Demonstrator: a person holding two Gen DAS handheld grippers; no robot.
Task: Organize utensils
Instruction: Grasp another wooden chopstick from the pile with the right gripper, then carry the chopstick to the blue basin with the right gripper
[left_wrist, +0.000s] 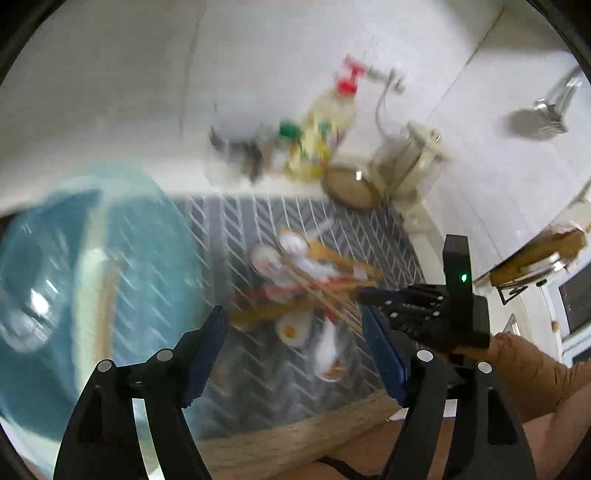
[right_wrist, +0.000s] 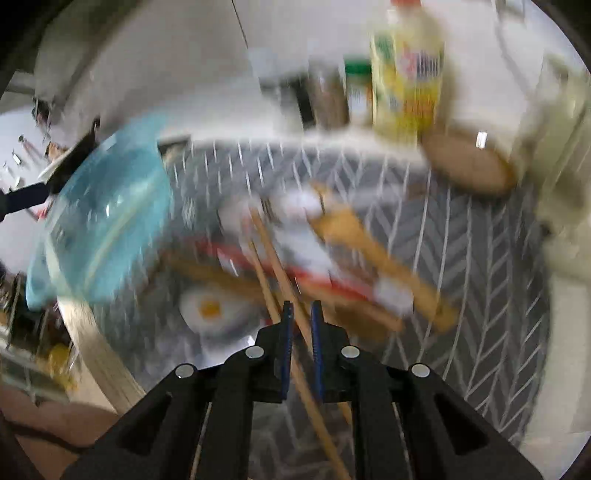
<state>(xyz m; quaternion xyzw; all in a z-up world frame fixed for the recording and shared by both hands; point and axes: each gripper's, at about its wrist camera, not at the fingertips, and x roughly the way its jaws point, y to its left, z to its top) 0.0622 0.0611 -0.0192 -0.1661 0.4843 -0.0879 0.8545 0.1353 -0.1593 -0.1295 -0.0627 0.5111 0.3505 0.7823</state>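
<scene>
We had a pair of wooden chopsticks (right_wrist: 280, 273) running up between the right gripper (right_wrist: 301, 314) fingers, which were nearly together & clamped on them; tips pointed away over the utensil pile (right_wrist: 295, 251). Pile lay on the grey chevron mat (right_wrist: 480, 266) on the bench: wooden spatulas, red-handled pieces, white spoons, an egg-print spoon (right_wrist: 208, 308) just left of the fingers. Frames were blurred, so exact count of utensils we couldn't tell.

In the left wrist view our left gripper (left_wrist: 295, 321) hovered w/ fingers wide apart, nothing between them, the same pile (left_wrist: 310, 280) just beyond its tips. Right gripper (left_wrist: 373, 295) reached in from the right, at the pile's edge. Blue bowl (left_wrist: 74, 280) sat left of the pile on the mat. Behind the mat: yellow oil bottle (left_wrist: 328, 118), a green-capped jar (left_wrist: 290, 133), round wooden board (left_wrist: 347, 184), pale jar (left_wrist: 406, 158) against the white wall.
</scene>
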